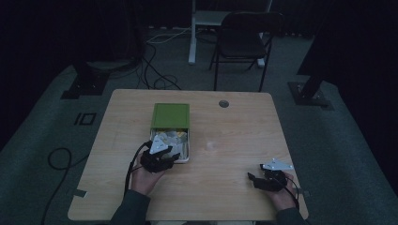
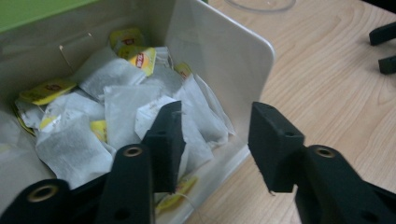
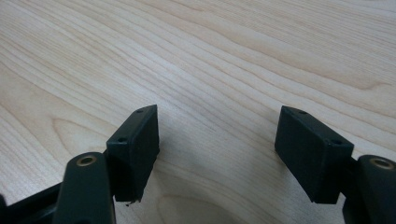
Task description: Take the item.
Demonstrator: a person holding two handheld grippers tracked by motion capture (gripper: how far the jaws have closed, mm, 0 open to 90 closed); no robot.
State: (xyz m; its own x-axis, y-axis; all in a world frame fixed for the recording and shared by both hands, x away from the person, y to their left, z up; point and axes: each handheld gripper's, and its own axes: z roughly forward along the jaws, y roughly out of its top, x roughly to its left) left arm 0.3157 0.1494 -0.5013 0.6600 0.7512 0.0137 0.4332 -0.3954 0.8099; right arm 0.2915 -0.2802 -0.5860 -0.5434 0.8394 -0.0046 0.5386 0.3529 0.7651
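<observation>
The left tool (image 2: 215,140), made of matte black plastic with blocky, square-ended jaws, stood with its jaws apart and held nothing. One jaw hung inside the open white plastic tray (image 2: 219,51), just above the pile of tea bags, and the other jaw was outside the thin, smooth side wall, so the wall stood between them. The white paper tea bags (image 2: 119,105) were flat, soft and slightly crumpled, with small yellow paper tags, and they lay in a loose heap pointing in many directions. In the high view the tray (image 1: 187,159) was a rectangular drawer pulled partly out of a flat green box sleeve (image 1: 170,115). Its long axis ran from the person toward the far edge of the surface, and its open end pointed toward the person, where the left tool (image 1: 162,152) was at the near end.

The right tool (image 3: 217,149), of the same black plastic, also had its jaws wide apart and empty, over the pale wooden surface (image 3: 233,56) with fine wavy grain, well apart from the tray.
</observation>
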